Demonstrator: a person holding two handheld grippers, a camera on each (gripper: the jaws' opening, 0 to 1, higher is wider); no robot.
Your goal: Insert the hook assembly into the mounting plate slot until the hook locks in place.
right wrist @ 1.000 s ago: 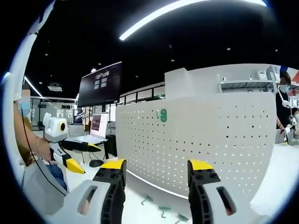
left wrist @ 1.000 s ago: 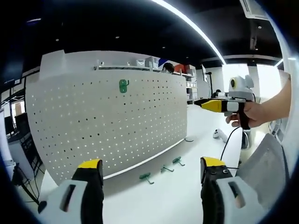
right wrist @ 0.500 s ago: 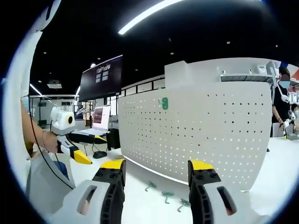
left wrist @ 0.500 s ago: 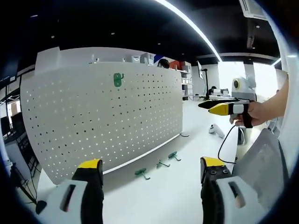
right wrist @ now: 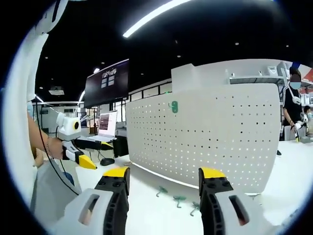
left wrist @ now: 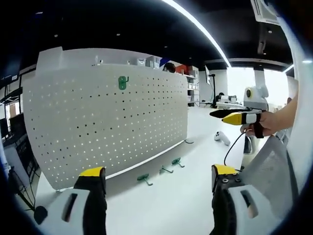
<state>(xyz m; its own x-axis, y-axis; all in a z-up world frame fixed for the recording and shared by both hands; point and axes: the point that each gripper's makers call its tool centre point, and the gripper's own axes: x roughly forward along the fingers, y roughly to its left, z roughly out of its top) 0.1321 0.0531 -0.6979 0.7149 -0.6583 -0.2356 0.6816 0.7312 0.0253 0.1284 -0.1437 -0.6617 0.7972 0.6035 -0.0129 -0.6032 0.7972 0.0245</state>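
Observation:
A white pegboard mounting plate stands upright on the white table. One green hook hangs high on it. Three loose green hooks lie on the table at its foot. My left gripper is open and holds nothing, well back from the hooks; it also shows at the left of the right gripper view, in a hand. My right gripper is open and holds nothing too; it appears at the right of the left gripper view, held in a hand.
A white controller with a black cable lies on the table to the right. A laptop and a wall screen stand behind the plate's left end. A person stands at the far right. Shelves rise behind the plate.
Both views have shifted a little, so the hands have moved. The plate and loose hooks now look slightly farther off. Both grippers stay open.

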